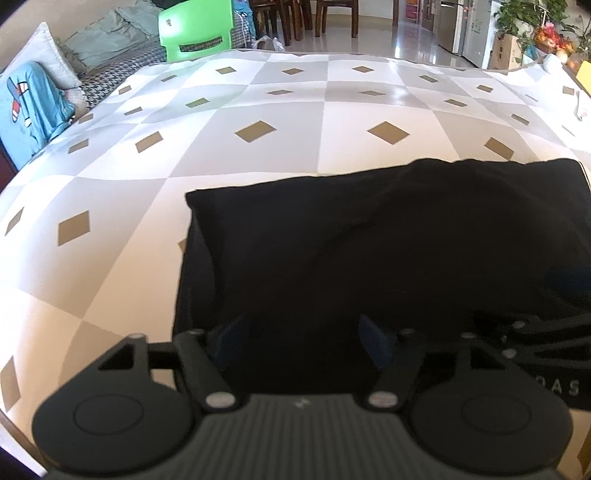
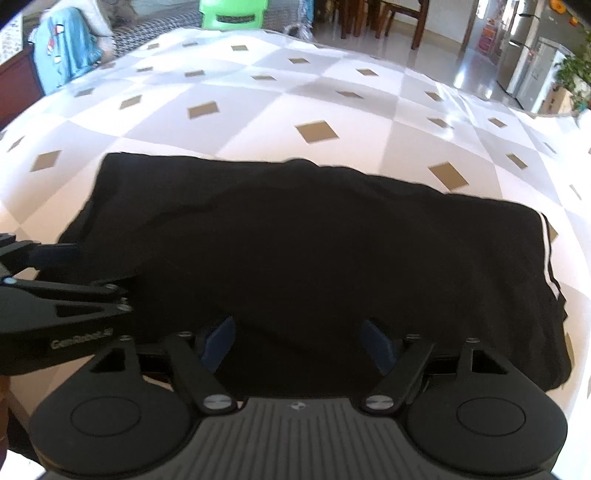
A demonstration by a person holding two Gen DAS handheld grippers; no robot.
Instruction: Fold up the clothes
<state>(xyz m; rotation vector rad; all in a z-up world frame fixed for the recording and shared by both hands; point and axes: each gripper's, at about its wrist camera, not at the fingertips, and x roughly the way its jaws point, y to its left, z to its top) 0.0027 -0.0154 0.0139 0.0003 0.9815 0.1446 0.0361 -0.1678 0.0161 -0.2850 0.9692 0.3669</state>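
Observation:
A black garment (image 1: 369, 240) lies folded on the table with the checked cloth (image 1: 221, 147); in the right wrist view (image 2: 314, 240) white stripes run along its right edge. My left gripper (image 1: 301, 339) is open, its blue pads (image 1: 376, 343) spread apart over the garment's near edge. My right gripper (image 2: 299, 343) is open too, its pads (image 2: 376, 345) spread over the near edge. The left gripper also shows at the left of the right wrist view (image 2: 55, 273), and the right gripper shows at the right of the left wrist view (image 1: 546, 339).
A green plastic chair (image 1: 195, 27) stands at the table's far edge. A blue garment (image 1: 29, 110) hangs over a seat at far left. Wooden chairs (image 1: 314, 14) and a fridge (image 1: 461, 26) stand beyond. A white item (image 1: 581, 107) lies at the table's right edge.

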